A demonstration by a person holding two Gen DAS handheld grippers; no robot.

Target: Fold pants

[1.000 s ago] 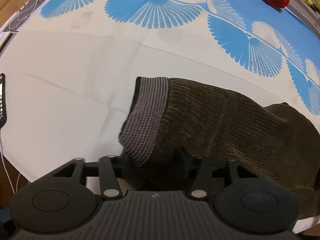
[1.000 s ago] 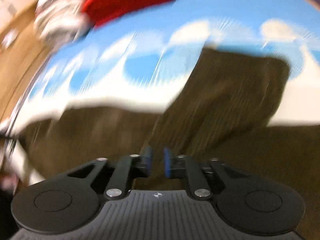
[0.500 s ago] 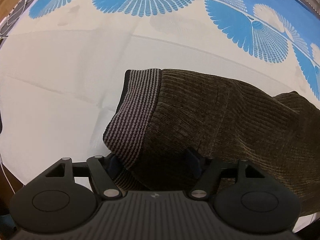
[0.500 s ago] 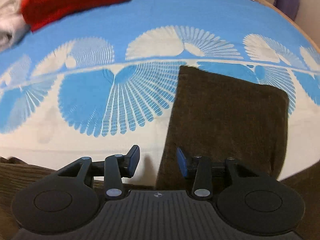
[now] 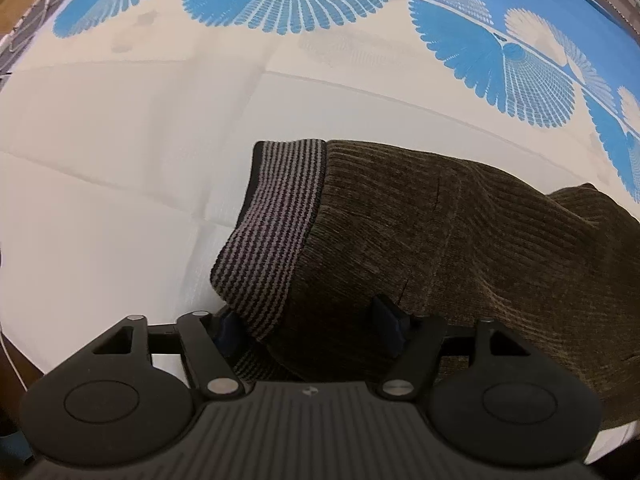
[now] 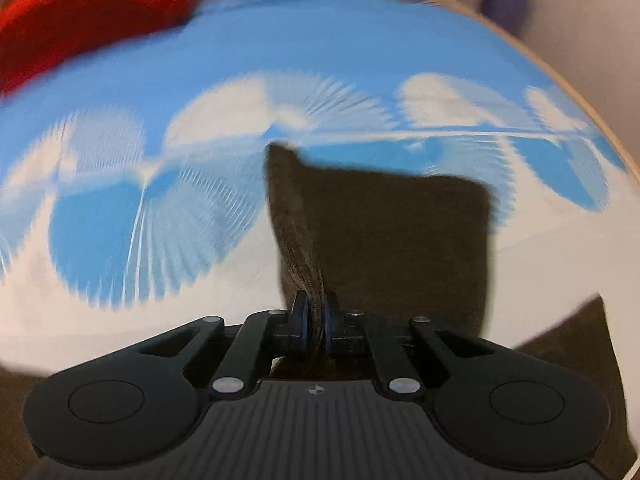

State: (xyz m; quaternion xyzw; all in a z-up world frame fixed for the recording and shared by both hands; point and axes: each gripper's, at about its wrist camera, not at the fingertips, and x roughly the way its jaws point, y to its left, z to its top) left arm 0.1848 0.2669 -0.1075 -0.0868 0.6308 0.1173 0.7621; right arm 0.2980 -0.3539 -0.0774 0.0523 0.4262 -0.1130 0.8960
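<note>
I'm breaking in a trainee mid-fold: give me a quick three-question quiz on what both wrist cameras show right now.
1. True or false: the right gripper has its pads pinched on an edge of the brown pants.
2. What lies between the fingers of the left gripper? A) a red cloth B) the pants at the striped waistband C) only bare sheet
3. Fill in: the pants lie on a white sheet printed with ____ fan shapes.

Key: 1 true. 2 B; the left jaws are closing, wide apart around the fabric. 3 blue.
</note>
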